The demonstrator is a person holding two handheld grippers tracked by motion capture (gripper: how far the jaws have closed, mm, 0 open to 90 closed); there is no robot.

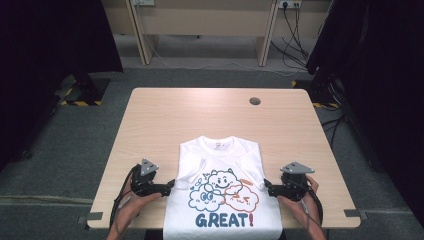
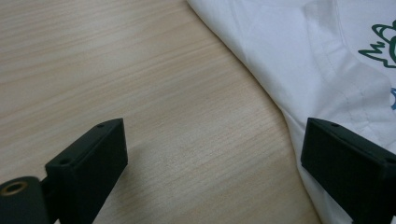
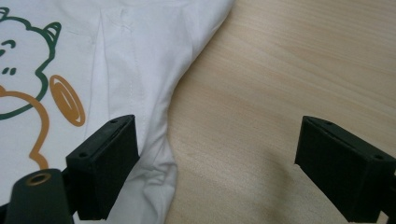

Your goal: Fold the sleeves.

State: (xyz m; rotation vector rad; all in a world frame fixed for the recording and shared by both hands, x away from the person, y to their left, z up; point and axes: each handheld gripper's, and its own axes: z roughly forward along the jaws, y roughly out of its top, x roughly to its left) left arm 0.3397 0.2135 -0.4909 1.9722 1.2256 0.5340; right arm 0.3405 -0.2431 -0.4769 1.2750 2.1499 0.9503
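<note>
A: State the position of the work item.

B: The T-shirt (image 1: 220,192) lies flat on the table (image 1: 165,115), print side up, collar toward the far edge, hem hanging over the near edge. Both sleeves are already folded inward over the chest, so the garment forms a narrow rectangle.

A: Gripper status?

B: The left gripper (image 1: 167,187) sits just beside the shirt's left edge, at mid-body height. Its jaws stand wide; in the left gripper view one jaw is over bare wood and the other is at the fabric edge (image 2: 299,126). Nothing is held. The right gripper (image 1: 267,189) mirrors this on the opposite side. Its jaws are also wide, one above the cloth (image 3: 121,84), the other over the table, and they hold nothing.

A: Which step is in hand?

B: Judged from the layout: the approach to a two-sided grasp, ahead of the next fold. No cloth is pinched yet.

A: Requirements for the next move?

B: Advance each gripper until the side edge sits between its jaws, then close on all layers, folded sleeve included. Keep both grasps at matching height along the body so the fold line runs straight across. Risk: a shallow grip may take the top layer alone and undo the sleeve fold.
</note>
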